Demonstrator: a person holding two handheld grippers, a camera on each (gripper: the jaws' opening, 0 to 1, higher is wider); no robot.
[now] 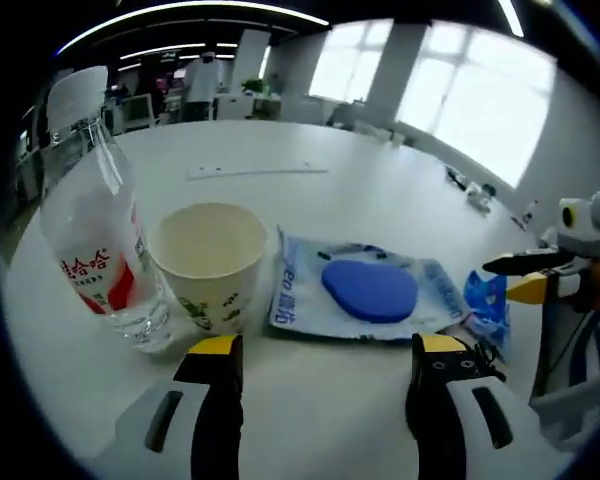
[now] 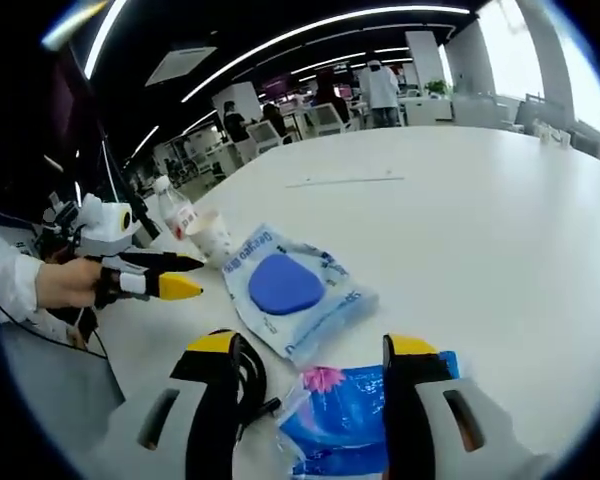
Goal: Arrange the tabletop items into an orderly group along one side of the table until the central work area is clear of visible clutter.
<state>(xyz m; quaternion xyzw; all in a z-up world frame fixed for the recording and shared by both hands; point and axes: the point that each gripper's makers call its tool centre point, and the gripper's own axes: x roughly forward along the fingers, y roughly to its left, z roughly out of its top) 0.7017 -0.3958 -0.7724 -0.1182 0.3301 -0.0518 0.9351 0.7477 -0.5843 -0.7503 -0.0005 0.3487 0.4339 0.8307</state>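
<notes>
We see the bottle [image 1: 98, 240], cup [image 1: 211, 262] and pouch [image 1: 365, 290] lined up near the worktop [image 1: 380, 180] edge, apparently grouped already. Both our grippers, left [image 1: 325, 385] and right [image 2: 305, 385], hover jaws apart, the blue packet [image 2: 355, 420] beside the pouch probably next.

Look past your work area: at twelve o'clock in the left gripper view a person [image 1: 202, 82] stands among desks and chairs [image 1: 140, 108]. Bright windows [image 1: 450, 90] run from one to two o'clock. In the right gripper view, you'll see long ceiling lights [image 2: 310, 30] sweeping across from eleven to one o'clock, with another seated person [image 2: 235, 122] near eleven.
</notes>
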